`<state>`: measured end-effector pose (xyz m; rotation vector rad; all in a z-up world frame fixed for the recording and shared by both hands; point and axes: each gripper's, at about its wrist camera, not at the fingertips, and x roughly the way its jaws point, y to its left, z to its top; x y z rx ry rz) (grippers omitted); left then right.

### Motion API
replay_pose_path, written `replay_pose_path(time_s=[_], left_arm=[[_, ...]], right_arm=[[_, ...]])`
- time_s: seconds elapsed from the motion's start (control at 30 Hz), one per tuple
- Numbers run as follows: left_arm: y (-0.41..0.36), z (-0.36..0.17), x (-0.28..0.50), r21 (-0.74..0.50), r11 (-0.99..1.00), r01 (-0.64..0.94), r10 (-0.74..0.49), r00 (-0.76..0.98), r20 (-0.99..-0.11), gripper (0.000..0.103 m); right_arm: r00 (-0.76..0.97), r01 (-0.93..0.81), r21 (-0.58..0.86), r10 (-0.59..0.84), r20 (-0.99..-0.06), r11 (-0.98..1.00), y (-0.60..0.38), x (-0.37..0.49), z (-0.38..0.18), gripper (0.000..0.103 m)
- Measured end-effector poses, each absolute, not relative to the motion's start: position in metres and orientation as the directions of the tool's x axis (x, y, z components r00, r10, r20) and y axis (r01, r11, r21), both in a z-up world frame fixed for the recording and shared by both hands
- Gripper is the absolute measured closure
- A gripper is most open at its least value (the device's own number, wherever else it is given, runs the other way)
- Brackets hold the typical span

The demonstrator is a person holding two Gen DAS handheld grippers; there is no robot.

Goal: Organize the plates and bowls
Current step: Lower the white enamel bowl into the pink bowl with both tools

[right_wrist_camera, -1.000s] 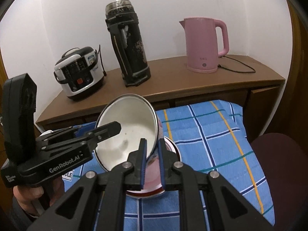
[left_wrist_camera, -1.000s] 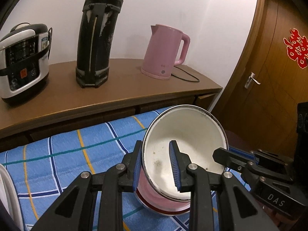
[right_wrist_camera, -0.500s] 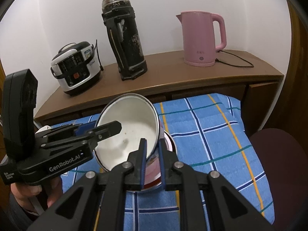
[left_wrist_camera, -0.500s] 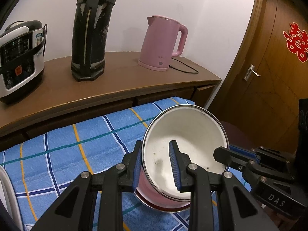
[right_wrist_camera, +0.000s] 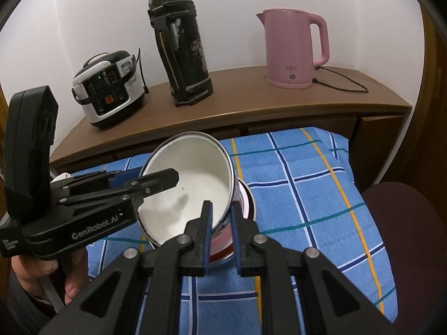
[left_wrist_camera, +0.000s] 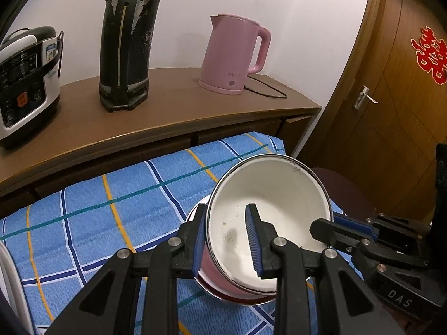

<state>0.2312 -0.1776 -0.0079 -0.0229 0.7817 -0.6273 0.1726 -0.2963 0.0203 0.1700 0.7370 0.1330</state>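
Note:
A white enamel bowl [left_wrist_camera: 279, 203] with a pink outside and a dark rim hangs tilted over the blue checked cloth [left_wrist_camera: 111, 223]. My left gripper [left_wrist_camera: 226, 240] is shut on its left wall, one pad inside and one outside. My right gripper [right_wrist_camera: 221, 234] is shut on the opposite rim of the bowl [right_wrist_camera: 192, 187]. Each gripper shows in the other's view: the right gripper [left_wrist_camera: 321, 229] and the left gripper [right_wrist_camera: 167, 177]. Right under the bowl lies a red-rimmed plate [right_wrist_camera: 248, 203], mostly hidden.
A wooden counter [right_wrist_camera: 251, 111] behind the cloth carries a rice cooker [right_wrist_camera: 109, 95], a tall black flask [right_wrist_camera: 181, 50] and a pink kettle [right_wrist_camera: 293, 47] with its cord. A dark red stool [right_wrist_camera: 405, 223] stands right of the cloth. A wooden door [left_wrist_camera: 391, 83] is at the right.
Both grippers keep their hold on the tilted bowl. The counter has slid slightly in both views; nothing else differs.

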Motion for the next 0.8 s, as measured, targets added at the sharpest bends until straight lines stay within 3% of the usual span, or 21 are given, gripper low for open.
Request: replay_pose_path(time_s=[0.8], left_arm=[[-0.1809,-0.0172,0.2351,-0.255,0.811,0.526,-0.536,0.495,-0.684,0.073]], right_arm=[[0.698,-0.063,0.204,0.189,-0.690,0.977,-0.2972,0.1785,0.0136,0.088]])
